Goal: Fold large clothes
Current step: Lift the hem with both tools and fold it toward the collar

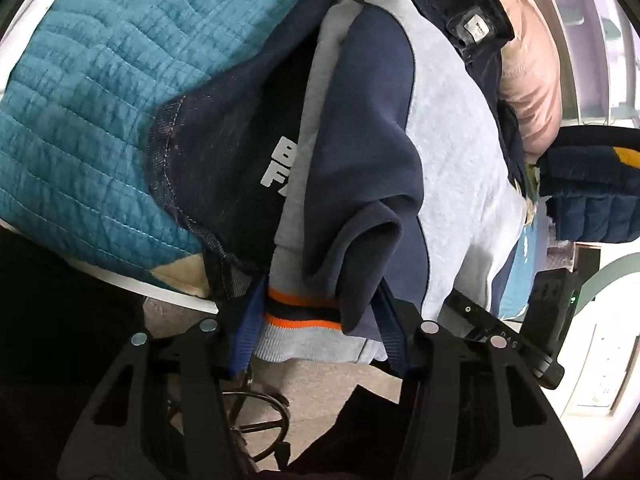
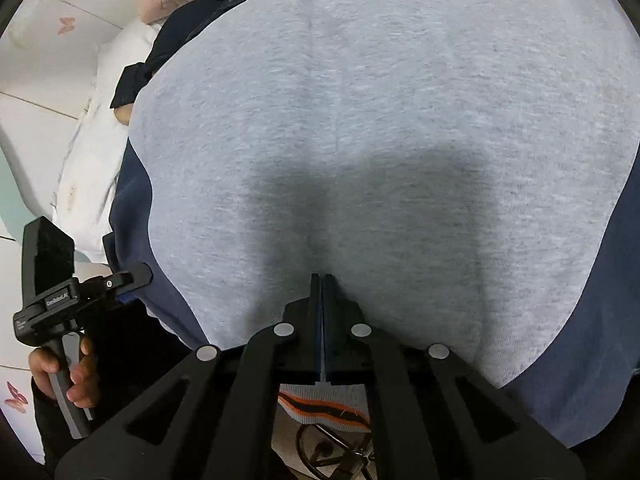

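Left gripper (image 1: 316,316): nearest the lens; blue-padded fingers (image 1: 242,332) half spread, the sweatshirt's ribbed hem (image 1: 302,312) and a fold of navy sleeve between them; pads at the cloth's edges, actual pressing not discernible.
Right gripper (image 2: 322,280): jaws fully together, tips down on the grey panel, edge pinched between the pads and draped over them.
Sweatshirt (image 2: 360,128): grey body, navy sleeves, orange-striped hem; spread over the bed's edge, hem hanging towards the floor.
Dark garment (image 1: 224,160): under the sweatshirt on the left, white lettering partly covered.
Quilt (image 1: 100,100): teal, stitched, beneath the clothes.
Pink cloth (image 1: 532,80): beyond the sweatshirt, far side.
Hand (image 2: 76,376): wrapped round the left gripper's handle, seen in the right wrist view, low left.
Floor (image 1: 320,384): pale, dark cable loops below the hem.
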`<state>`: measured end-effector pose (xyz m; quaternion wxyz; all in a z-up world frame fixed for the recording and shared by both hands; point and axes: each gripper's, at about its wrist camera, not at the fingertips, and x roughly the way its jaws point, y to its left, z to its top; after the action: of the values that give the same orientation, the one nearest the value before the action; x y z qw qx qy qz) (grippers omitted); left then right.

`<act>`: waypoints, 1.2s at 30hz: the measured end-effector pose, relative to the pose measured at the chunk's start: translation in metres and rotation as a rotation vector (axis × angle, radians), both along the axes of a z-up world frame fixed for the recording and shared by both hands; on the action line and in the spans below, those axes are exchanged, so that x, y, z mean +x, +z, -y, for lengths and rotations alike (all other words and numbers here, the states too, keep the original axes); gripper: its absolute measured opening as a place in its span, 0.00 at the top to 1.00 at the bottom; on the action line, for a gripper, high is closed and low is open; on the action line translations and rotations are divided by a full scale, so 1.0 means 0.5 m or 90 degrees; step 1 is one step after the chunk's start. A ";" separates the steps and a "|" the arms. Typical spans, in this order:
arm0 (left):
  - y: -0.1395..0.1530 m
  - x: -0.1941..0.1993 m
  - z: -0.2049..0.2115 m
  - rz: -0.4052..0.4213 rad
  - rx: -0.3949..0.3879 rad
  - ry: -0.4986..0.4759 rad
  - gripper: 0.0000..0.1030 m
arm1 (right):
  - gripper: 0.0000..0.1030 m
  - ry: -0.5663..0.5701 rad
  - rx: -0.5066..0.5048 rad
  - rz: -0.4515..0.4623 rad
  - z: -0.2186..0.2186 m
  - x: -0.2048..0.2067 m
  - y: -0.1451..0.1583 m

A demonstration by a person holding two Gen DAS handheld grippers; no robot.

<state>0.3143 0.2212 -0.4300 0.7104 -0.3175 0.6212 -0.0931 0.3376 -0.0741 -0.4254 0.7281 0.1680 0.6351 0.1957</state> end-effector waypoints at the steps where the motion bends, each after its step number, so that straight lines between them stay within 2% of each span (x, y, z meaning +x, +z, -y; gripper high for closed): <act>1: 0.002 -0.001 -0.002 0.001 0.001 0.002 0.55 | 1.00 0.001 0.002 0.000 0.001 0.000 0.000; 2: 0.006 -0.003 -0.003 0.004 0.004 -0.001 0.60 | 1.00 0.001 0.004 -0.001 -0.001 0.001 -0.001; 3: 0.010 -0.004 -0.002 0.008 0.006 -0.003 0.68 | 1.00 -0.001 0.006 -0.002 -0.004 0.003 -0.002; 4: 0.013 -0.006 -0.004 0.009 0.005 -0.002 0.71 | 1.00 -0.001 0.006 -0.002 -0.002 0.002 -0.002; 6: 0.022 -0.008 -0.007 0.015 0.000 0.001 0.81 | 1.00 0.000 0.007 -0.001 0.006 -0.002 -0.001; 10: 0.060 -0.015 0.000 0.043 0.005 -0.011 0.89 | 1.00 -0.003 0.011 -0.003 0.015 -0.005 0.001; 12: 0.083 -0.015 0.010 0.063 0.007 -0.018 0.90 | 1.00 -0.004 0.014 -0.004 0.022 -0.007 0.001; 15: 0.135 -0.020 0.031 0.122 0.003 -0.047 0.91 | 1.00 -0.012 0.022 -0.007 0.027 -0.010 0.009; 16: 0.154 -0.020 0.041 0.141 -0.003 -0.059 0.91 | 0.96 -0.014 0.028 -0.006 0.029 -0.012 0.016; 19: 0.195 -0.012 0.076 0.183 -0.007 -0.093 0.91 | 0.96 0.000 0.037 0.011 0.028 -0.020 0.035; 21: 0.210 -0.007 0.107 0.201 -0.002 -0.115 0.91 | 0.99 0.012 0.019 -0.009 0.023 -0.023 0.012; 23: 0.217 -0.002 0.131 0.208 -0.002 -0.132 0.91 | 1.00 0.002 0.030 -0.008 0.030 -0.026 0.004; 25: 0.223 0.001 0.151 0.216 0.002 -0.143 0.91 | 0.94 -0.004 0.041 0.024 0.038 -0.032 0.026; 29: 0.245 0.015 0.203 0.237 0.005 -0.180 0.91 | 0.94 -0.026 0.057 0.118 0.066 -0.040 0.085; 36: 0.275 0.035 0.358 0.269 -0.011 -0.263 0.91 | 0.94 -0.056 0.179 0.221 0.126 -0.064 0.156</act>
<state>0.3317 0.0420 -0.2923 0.7873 -0.1636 0.5103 -0.3050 0.3058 -0.1368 -0.3474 0.8036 0.2591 0.4592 0.2760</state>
